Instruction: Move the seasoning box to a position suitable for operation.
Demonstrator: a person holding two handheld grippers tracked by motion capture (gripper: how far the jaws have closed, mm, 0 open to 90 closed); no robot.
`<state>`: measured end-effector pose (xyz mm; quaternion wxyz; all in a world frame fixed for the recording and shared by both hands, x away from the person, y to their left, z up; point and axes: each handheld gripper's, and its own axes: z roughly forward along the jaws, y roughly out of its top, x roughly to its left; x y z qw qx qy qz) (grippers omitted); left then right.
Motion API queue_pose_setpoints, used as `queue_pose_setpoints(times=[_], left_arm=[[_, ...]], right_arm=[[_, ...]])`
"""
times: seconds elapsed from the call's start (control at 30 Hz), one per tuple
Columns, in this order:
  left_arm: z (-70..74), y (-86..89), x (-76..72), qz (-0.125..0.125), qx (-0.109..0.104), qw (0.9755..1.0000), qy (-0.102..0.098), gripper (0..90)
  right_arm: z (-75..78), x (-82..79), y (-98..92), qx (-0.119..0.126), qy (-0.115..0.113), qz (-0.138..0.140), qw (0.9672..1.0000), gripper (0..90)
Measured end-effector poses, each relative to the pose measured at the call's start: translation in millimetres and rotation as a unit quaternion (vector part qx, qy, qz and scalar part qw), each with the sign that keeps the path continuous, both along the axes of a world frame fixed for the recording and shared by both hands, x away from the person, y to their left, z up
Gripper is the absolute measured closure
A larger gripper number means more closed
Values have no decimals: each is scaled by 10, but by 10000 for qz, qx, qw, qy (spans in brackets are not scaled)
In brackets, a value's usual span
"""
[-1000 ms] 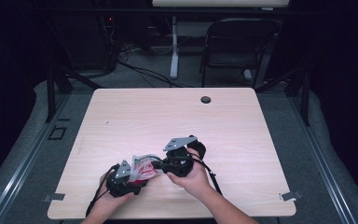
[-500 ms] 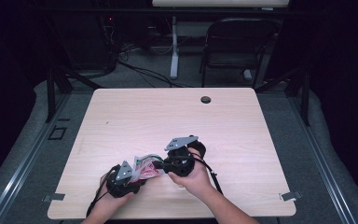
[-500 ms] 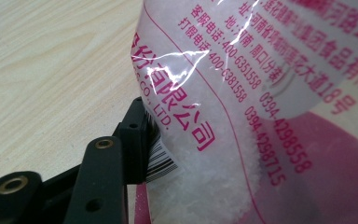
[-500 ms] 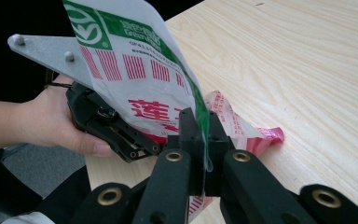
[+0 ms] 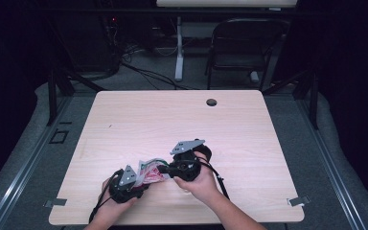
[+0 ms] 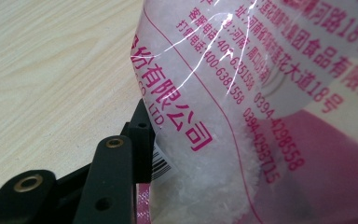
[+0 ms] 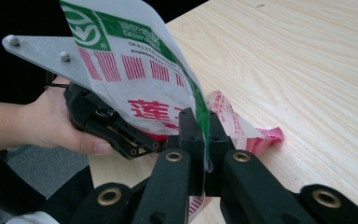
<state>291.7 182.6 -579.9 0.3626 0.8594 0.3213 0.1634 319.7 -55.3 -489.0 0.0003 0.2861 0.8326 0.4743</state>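
- Partly, my clear plastic bag with pink and green print (image 5: pixel 149 172) hides my left gripper (image 5: pixel 133 181); its jaws have just been closing with the bag between them, grip unclear.
- My right gripper (image 7: pixel 204 140) is clenched on the bag's top edge.
- One bag, low over the pale wooden table (image 5: pixel 182 120), near edge.
- One black grommet hole (image 5: pixel 211 102) far off.

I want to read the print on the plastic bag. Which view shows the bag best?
The left gripper view: the bag is close up, with sharp pink lettering and white grains inside. The right gripper view shows its green-and-red printed edge pinched between the right gripper's jaws. In the high view the bag is small between both grippers.
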Motion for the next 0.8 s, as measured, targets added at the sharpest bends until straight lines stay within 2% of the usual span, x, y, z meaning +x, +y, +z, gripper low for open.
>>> queue_pose_setpoints(times=[0.13, 0.57, 0.8], left_arm=[[22, -5, -3, -2, 80, 10000, -1, 583], [78, -26, 1, 27, 294, 9993, -224, 591], [124, -40, 5, 96, 421, 9981, -436, 595]], right_arm=[[5, -2, -11, -13, -28, 5, 10000, 900], [31, -20, -34, -37, -62, -32, 10000, 900], [54, -12, -51, -13, -39, -33, 10000, 895]])
